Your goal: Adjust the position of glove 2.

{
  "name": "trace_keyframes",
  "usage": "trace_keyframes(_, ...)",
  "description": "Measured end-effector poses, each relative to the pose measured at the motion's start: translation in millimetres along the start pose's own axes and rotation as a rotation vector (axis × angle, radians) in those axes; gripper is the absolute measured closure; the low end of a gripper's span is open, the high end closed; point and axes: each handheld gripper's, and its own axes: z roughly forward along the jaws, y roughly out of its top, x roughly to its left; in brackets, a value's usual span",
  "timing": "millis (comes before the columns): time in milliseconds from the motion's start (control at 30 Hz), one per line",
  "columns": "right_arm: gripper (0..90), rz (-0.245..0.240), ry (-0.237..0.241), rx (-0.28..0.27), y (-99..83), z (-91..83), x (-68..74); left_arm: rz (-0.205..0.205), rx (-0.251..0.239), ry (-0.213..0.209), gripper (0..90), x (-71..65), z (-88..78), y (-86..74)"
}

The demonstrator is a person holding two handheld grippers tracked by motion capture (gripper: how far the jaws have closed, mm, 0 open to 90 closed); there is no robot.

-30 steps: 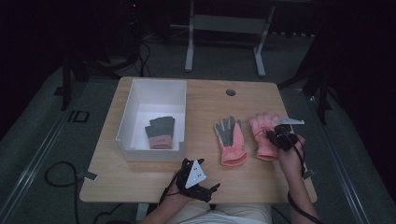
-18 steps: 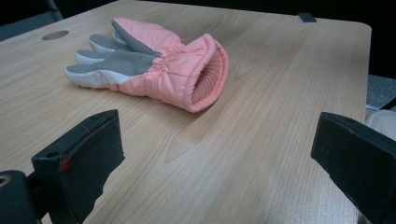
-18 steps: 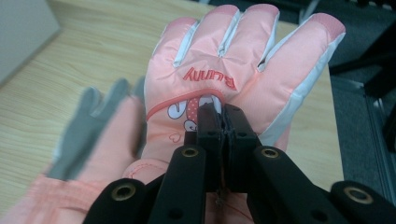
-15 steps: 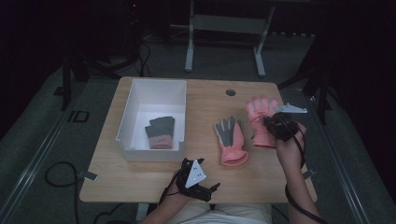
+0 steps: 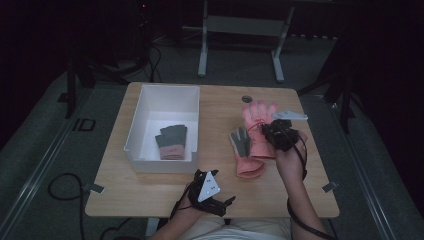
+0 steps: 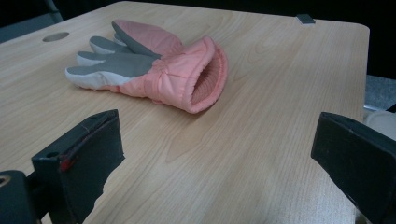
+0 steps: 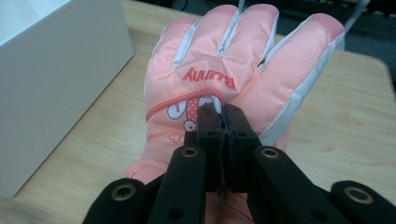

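Note:
My right gripper (image 5: 274, 131) is shut on a pink glove (image 5: 258, 119) and holds it up over the right half of the table. In the right gripper view the closed jaws (image 7: 223, 114) pinch the back of this glove (image 7: 233, 51) below its printed lettering, fingers pointing away. A second pink glove (image 5: 243, 150) lies grey palm up just left of it. Near the table's front edge my left gripper (image 5: 221, 204) stands open with nothing between its jaws (image 6: 219, 133). Ahead of them lies the second glove (image 6: 154, 65), its cuff open towards the camera.
A white bin (image 5: 134, 131) stands on the left half of the table with a grey and pink glove (image 5: 172, 141) inside; its wall (image 7: 56, 70) is at the left of the right gripper view. A round hole (image 5: 246, 99) sits near the table's far edge.
My right gripper has lifted the pink glove and carried it away from the person and slightly left. The left gripper and the other glove have stayed put.

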Motion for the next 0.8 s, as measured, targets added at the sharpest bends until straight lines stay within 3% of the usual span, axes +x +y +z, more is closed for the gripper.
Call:
trace_keyframes(100, 86.8, 0.004, 0.003, 0.026, -10.4, 11.6, 8.4, -0.001, -0.004, -0.001, 1.9, -0.9, -0.7, 0.1)
trace_keyframes(433, 86.6, 0.051, 0.015, 0.118, -31.7, 45.6, 8.8, -0.004, -0.002, 0.0, 1.9, -0.3, -0.2, -0.1)
trace_keyframes(800, 84.7, 0.054, 0.005, 0.148, -49.7, 69.9, 15.9, -0.009, -0.002, -0.008, 1.9, -1.0, 0.3, -0.5)
